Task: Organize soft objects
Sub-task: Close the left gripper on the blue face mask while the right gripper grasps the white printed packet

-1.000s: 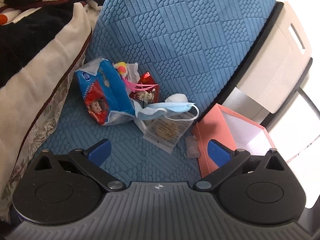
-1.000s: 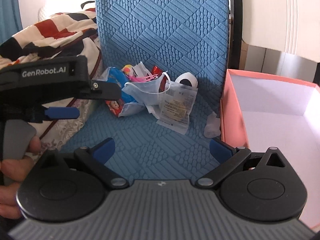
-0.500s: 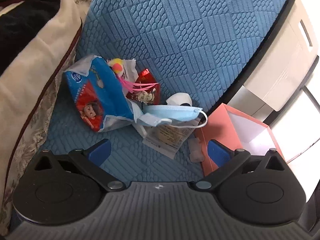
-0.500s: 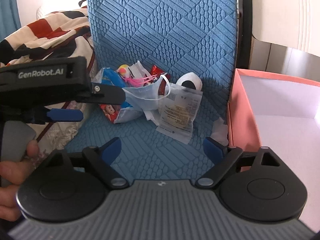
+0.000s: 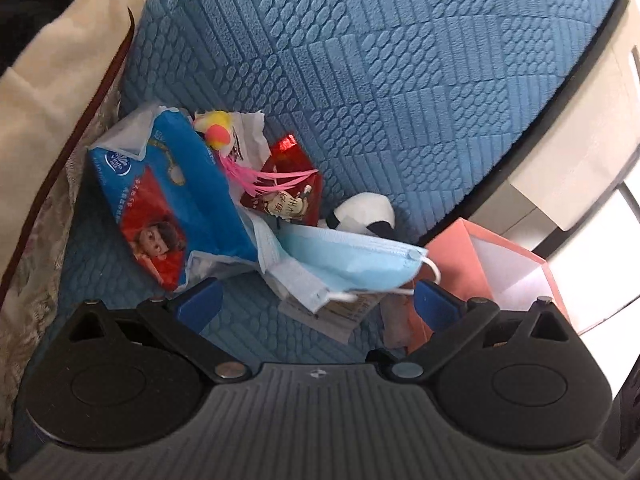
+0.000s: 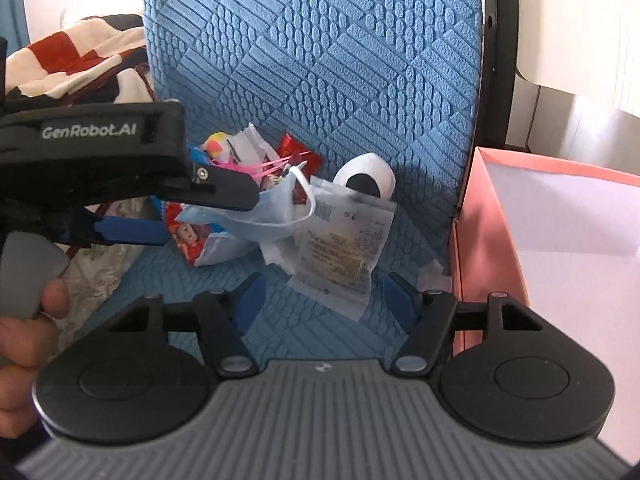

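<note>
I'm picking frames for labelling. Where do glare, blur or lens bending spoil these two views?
Left wrist view: the right edge is blown out white past the pink box; the fisheye bows the blue chair back; the face mask stays sharp.
Right wrist view: the window side top right glares, washing the box's inside pale; the hand at the left edge is soft.
</note>
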`<state>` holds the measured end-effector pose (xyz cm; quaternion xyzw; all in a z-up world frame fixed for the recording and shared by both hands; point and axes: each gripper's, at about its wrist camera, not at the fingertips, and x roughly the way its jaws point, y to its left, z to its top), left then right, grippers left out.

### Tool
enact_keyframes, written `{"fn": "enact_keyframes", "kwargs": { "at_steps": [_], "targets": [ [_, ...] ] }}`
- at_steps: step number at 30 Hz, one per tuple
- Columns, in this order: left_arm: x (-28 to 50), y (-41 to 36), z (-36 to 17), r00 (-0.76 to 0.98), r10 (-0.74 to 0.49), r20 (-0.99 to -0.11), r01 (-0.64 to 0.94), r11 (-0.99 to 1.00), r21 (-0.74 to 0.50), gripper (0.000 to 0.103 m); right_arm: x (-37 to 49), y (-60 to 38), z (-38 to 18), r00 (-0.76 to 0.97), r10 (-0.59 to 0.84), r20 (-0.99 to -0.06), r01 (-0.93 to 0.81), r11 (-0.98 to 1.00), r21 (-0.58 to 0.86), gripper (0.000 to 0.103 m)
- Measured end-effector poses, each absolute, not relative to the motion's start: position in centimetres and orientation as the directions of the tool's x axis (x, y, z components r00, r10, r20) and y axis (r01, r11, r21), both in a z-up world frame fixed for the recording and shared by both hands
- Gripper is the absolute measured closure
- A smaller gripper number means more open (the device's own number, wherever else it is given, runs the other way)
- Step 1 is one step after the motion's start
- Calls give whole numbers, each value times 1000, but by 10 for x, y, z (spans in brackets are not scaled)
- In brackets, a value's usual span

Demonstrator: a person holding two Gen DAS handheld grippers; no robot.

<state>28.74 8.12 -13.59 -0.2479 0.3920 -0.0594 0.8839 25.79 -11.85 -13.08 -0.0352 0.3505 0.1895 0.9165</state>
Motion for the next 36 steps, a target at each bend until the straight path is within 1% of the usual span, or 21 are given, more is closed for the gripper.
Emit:
{"fn": "enact_keyframes", "kwargs": {
  "at_steps": [4, 6, 8, 11, 15, 17, 25, 27, 29, 30, 31, 32, 33, 35, 36],
  "targets": [
    [301, 84, -143, 680, -302, -667, -112, 857, -502, 1, 273, -117, -139, 703, 290, -650, -336, 940, 56, 34],
    [308, 85, -147, 677, -304, -671, -126, 850, -512, 6, 283, -114, -143, 704, 281, -652, -333, 942, 47, 34],
    [314, 86, -152, 665, -307, -681, -142, 843, -518, 11, 294, -112, -150, 681, 281, -677, -336, 941, 52, 34],
    [323, 86, -160, 655, -312, -688, -155, 836, -526, 15, 310, -107, -161, 643, 269, -717, -325, 943, 63, 33],
    [333, 87, -168, 642, -328, -693, -171, 820, -546, 21, 327, -104, -171, 619, 262, -741, -310, 948, 76, 33],
    [336, 88, -170, 640, -338, -690, -173, 811, -558, 22, 336, -101, -174, 619, 254, -743, -312, 948, 64, 33],
    [351, 88, -182, 615, -369, -697, -190, 788, -585, 22, 361, -101, -183, 609, 302, -733, -325, 938, 116, 34],
    [354, 87, -184, 608, -381, -696, -189, 783, -593, 23, 365, -104, -184, 595, 326, -735, -324, 934, 152, 35],
    [357, 86, -187, 596, -394, -700, -191, 777, -600, 29, 367, -103, -184, 587, 343, -733, -335, 928, 165, 36],
    [357, 86, -189, 591, -396, -703, -199, 773, -602, 30, 367, -103, -184, 586, 347, -733, -344, 925, 163, 40],
    [357, 86, -190, 588, -397, -705, -203, 771, -603, 34, 367, -101, -184, 583, 349, -734, -354, 922, 156, 46],
    [357, 85, -191, 584, -399, -708, -206, 770, -604, 41, 366, -100, -183, 581, 349, -735, -360, 920, 152, 48],
    [357, 84, -193, 580, -401, -709, -208, 769, -605, 43, 361, -97, -183, 580, 349, -736, -363, 920, 150, 54],
    [356, 82, -193, 580, -402, -708, -208, 767, -607, 53, 362, -94, -184, 560, 360, -746, -373, 914, 161, 65],
    [355, 82, -193, 582, -398, -710, -209, 770, -603, 55, 361, -92, -185, 553, 363, -750, -373, 913, 166, 69]
  ]
}}
